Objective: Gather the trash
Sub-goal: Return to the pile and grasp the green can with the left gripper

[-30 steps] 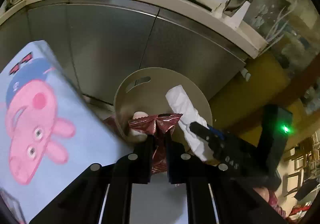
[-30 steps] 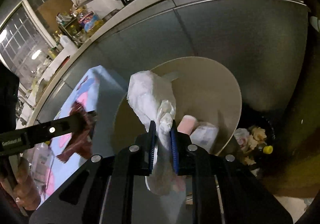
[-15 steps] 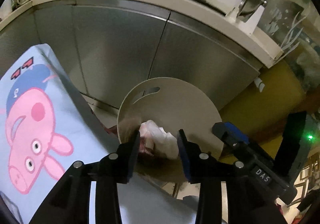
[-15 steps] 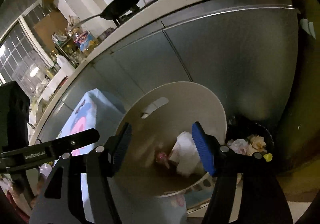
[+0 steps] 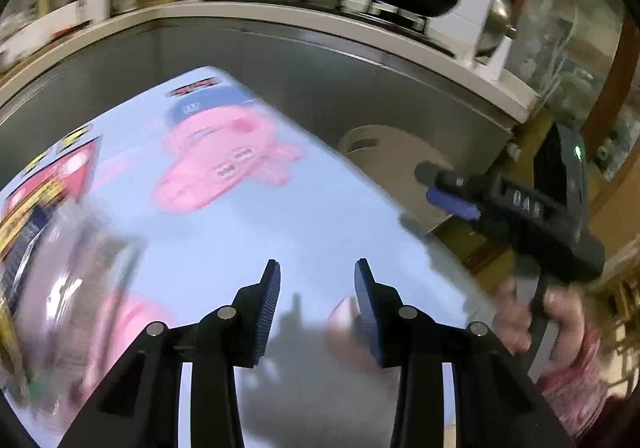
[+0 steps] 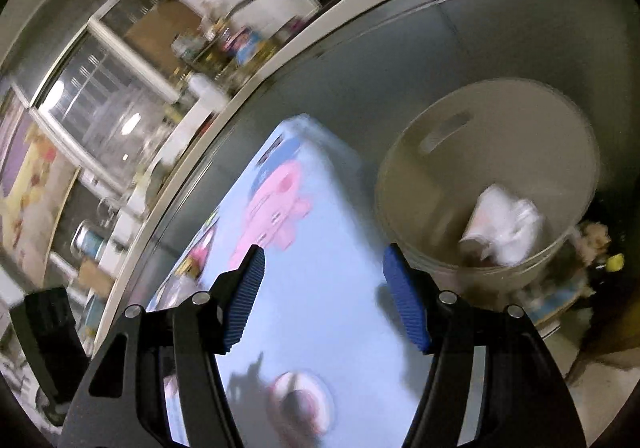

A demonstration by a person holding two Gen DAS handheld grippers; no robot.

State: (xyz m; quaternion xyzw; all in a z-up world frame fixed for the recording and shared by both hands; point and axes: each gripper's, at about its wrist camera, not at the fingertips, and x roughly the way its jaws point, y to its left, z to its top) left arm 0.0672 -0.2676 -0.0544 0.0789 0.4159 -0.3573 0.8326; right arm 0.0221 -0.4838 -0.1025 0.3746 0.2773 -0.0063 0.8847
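Over the pale-blue surface (image 5: 248,232) with its pink cartoon pig print (image 5: 224,156), the left gripper (image 5: 316,300) hangs with jaws wide apart and nothing between them. Further right, the right gripper (image 6: 324,292) is likewise spread wide and empty above the same surface. Beyond the surface's right edge stands the beige trash bin (image 6: 404,208), with crumpled white tissue (image 6: 500,228) lying inside it.

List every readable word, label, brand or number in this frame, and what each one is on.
"DAS" - on the body of the right gripper, seen in the left wrist view; blurred, so only a likely reading.
Print on the light blue cartoon-pig tablecloth: too blurred to read.
Packets and bottles on the kitchen counter: too small and blurred to read.
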